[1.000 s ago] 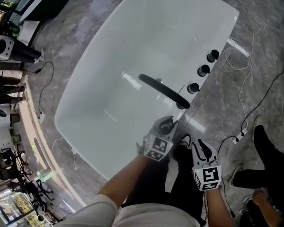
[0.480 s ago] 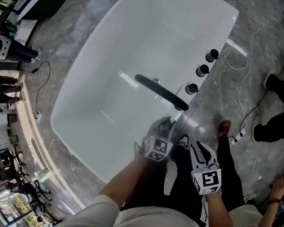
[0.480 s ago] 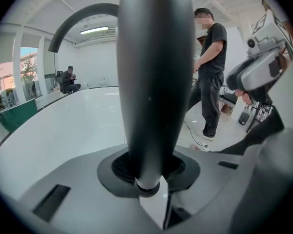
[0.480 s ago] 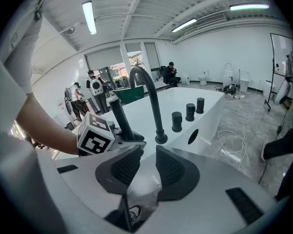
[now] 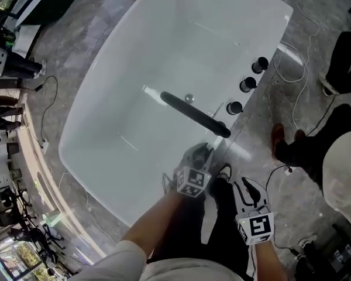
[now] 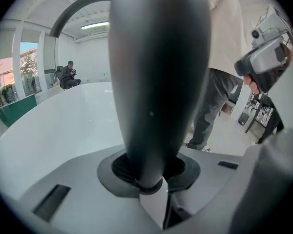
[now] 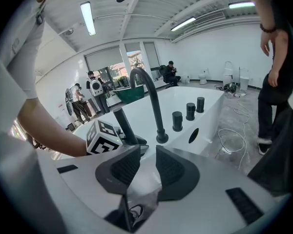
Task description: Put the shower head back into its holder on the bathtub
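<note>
My left gripper (image 5: 200, 157) is clamped on the narrow end of the shower head (image 6: 158, 82), which stands upright at lower centre of the head view, just below the faucet (image 5: 193, 113) base on the bathtub (image 5: 93, 180) rim. I'd lower it slowly and keep the handle vertical, because I can't make out the holder beneath it. My left forearm reaches in from the bottom edge with its gripper pitched downward, while the right gripper (image 5: 250, 187) hangs at lower right, jaws narrowly apart and empty.

Dark tapering shower head (image 6: 156, 82), near upright, seemingly over rim of white bathtub (image 5: 134, 69)
</note>
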{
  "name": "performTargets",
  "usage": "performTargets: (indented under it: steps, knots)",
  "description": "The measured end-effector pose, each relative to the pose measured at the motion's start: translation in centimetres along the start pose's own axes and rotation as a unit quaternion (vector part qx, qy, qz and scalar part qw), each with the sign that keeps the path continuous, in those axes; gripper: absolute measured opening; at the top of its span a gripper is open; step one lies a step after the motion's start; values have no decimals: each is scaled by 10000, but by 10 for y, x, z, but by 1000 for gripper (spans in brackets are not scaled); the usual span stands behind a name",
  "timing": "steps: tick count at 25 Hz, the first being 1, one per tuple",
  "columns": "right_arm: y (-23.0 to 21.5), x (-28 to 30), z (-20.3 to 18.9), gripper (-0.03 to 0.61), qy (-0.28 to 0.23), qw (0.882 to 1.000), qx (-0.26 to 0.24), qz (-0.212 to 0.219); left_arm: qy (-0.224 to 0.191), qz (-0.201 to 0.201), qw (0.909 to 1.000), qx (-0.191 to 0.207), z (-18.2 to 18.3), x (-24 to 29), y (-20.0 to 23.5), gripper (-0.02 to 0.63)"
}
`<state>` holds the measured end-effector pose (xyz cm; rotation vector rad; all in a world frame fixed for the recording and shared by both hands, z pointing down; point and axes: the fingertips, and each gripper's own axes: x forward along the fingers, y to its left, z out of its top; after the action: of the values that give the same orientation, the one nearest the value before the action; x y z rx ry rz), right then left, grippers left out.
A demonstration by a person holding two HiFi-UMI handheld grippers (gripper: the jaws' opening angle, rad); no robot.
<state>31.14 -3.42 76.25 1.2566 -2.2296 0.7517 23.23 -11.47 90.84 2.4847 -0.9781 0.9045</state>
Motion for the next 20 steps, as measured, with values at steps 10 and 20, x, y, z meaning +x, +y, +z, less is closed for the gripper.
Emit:
performTargets:
  steps: [10, 20]
  knots:
    - [8, 0, 3, 107, 155, 9998, -13, 108, 129, -101, 9997, 170, -7, 5, -3, 114]
    - [25, -1, 12, 107, 196, 9995, -81, 223, 38, -212, 9998, 53, 5, -15, -5, 160]
